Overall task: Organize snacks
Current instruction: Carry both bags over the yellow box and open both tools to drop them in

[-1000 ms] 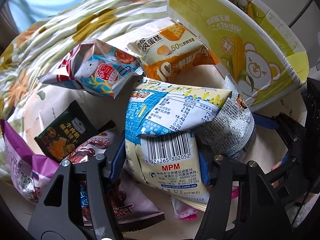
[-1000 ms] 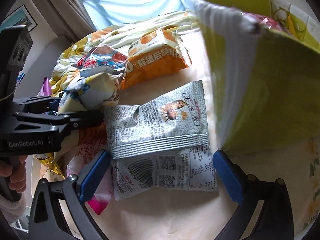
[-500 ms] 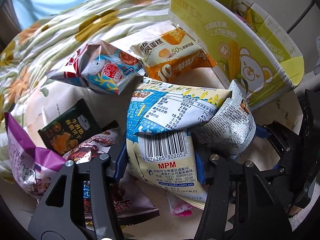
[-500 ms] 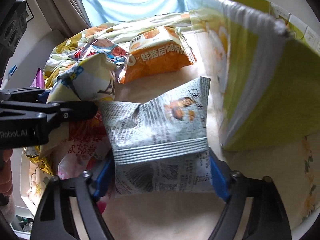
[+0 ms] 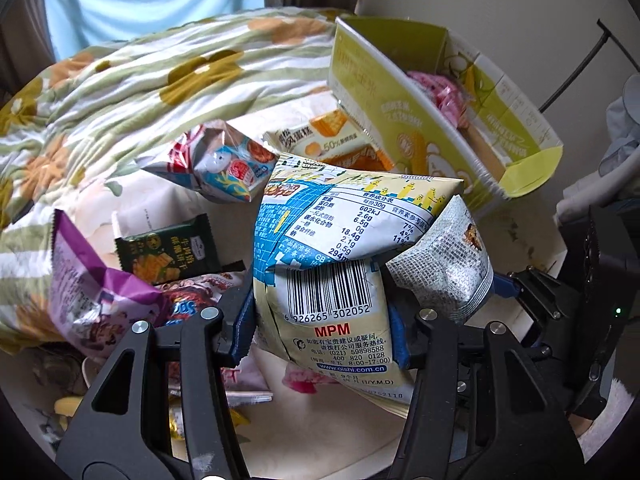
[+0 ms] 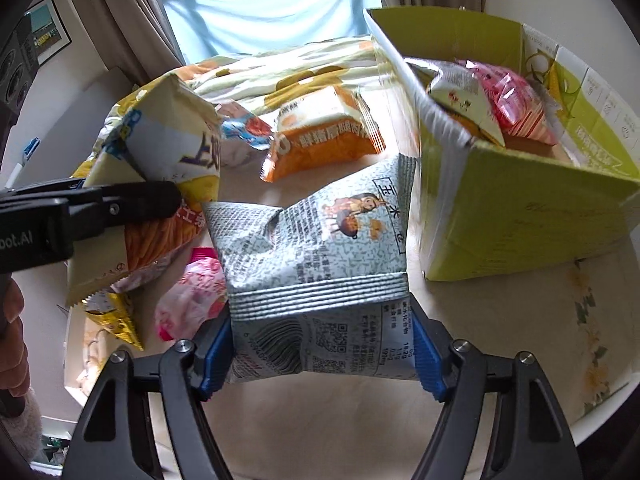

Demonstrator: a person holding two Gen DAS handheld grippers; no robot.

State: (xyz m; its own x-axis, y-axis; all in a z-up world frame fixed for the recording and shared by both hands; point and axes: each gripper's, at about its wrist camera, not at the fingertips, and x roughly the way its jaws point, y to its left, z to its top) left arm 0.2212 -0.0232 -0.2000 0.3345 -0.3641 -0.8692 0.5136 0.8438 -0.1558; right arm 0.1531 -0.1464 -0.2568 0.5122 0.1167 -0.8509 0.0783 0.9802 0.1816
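Snacks under your two raised bags are partly hidden. Left gripper [image 5: 320,330]: jaws clenched on the blue-and-cream bag [image 5: 340,264]. Right gripper [image 6: 322,350]: jaws closing, pads pressing the grey bag [image 6: 316,264], beside the green box [image 6: 520,216].

Daylit curtained window [image 6: 276,4], floral bedspread [image 5: 132,92], framed picture [image 6: 46,38] on wall.

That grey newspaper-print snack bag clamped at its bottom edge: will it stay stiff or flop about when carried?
The grey bag looks puffed with air, so probably light. Its dented, creased top suggests thin film that bends easily. The right tool, jaws closing, pinches only its lower end, so it may sway.
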